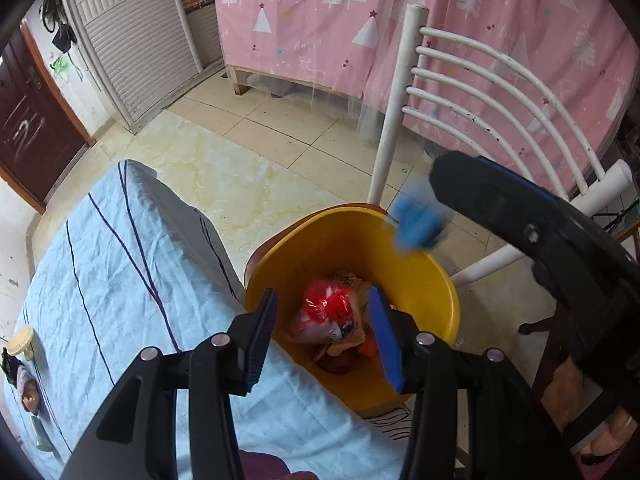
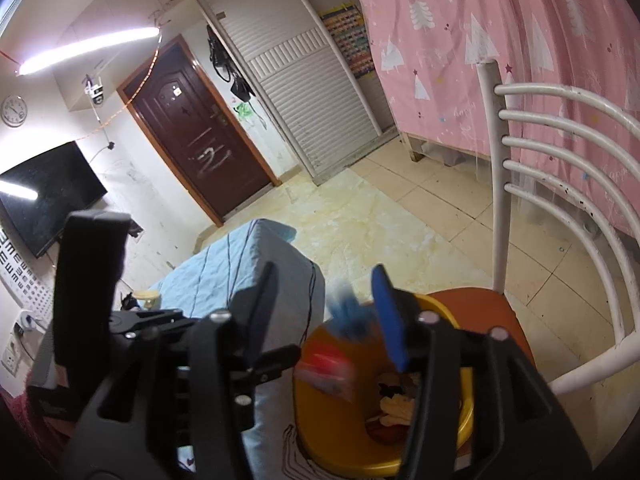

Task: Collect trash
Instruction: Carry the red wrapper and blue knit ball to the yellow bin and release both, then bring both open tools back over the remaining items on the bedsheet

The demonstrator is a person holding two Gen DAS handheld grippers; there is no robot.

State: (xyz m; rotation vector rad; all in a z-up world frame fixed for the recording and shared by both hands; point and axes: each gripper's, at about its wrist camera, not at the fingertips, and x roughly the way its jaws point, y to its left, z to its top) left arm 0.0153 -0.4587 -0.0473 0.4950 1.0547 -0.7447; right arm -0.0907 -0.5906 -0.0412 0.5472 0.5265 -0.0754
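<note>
A yellow bin (image 1: 424, 280) stands on a chair seat and holds several pieces of trash. My left gripper (image 1: 324, 300) hangs open right above it. A red-and-white plastic wrapper (image 1: 332, 308) shows between its fingers, touching neither pad; it is blurred in the right wrist view (image 2: 328, 368) at the bin's mouth. My right gripper (image 2: 325, 280) is open over the bin's rim (image 2: 436, 304). A blurred blue crumpled scrap (image 2: 350, 316) is loose in the air between its fingers, close to the right one. From the left wrist view this blue scrap (image 1: 416, 224) is just below the right gripper's tip (image 1: 448, 176).
The bin sits on the orange-brown seat (image 2: 480, 308) of a white chair with a curved slatted back (image 1: 480, 80). A surface under a light blue sheet (image 1: 120, 260) adjoins it on the left, with a cream-lidded jar (image 1: 20, 340) at its far edge. A pink curtain (image 1: 320, 20) hangs behind.
</note>
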